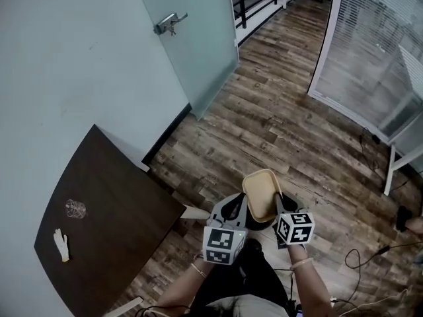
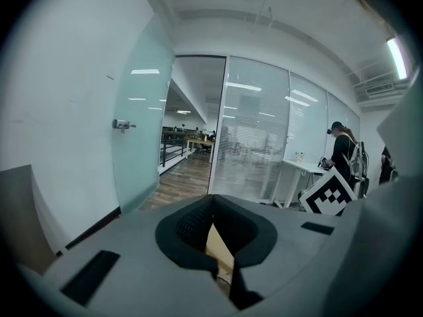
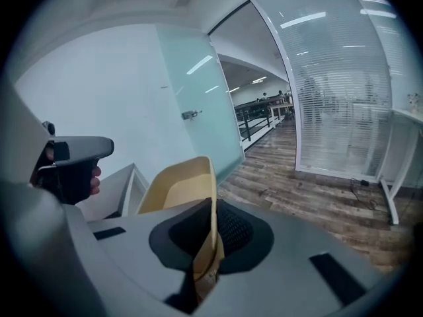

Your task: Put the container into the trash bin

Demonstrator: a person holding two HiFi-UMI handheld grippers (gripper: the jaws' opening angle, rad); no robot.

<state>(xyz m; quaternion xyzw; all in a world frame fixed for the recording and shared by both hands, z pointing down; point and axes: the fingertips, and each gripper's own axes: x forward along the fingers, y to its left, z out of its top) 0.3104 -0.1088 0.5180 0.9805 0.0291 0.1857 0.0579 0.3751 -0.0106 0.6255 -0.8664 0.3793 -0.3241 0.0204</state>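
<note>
Left tongs [image 2: 215,246] and right tongs [image 3: 206,243] each clamp a rim of the container [image 1: 262,189], which is tipped up on edge over the floor [image 1: 277,124]. I see no bin clearly. If either thin-edge pinch slips, the container could twist free and drop short.

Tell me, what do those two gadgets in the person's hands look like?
The left gripper and right gripper are twins. Each has a pale grey plastic body and two jaws lined with black dimpled pads. Behind the jaws, each carries a white cube printed with black square markers. A thin light band circles each wrist, and no sleeves show on the forearms.
</note>
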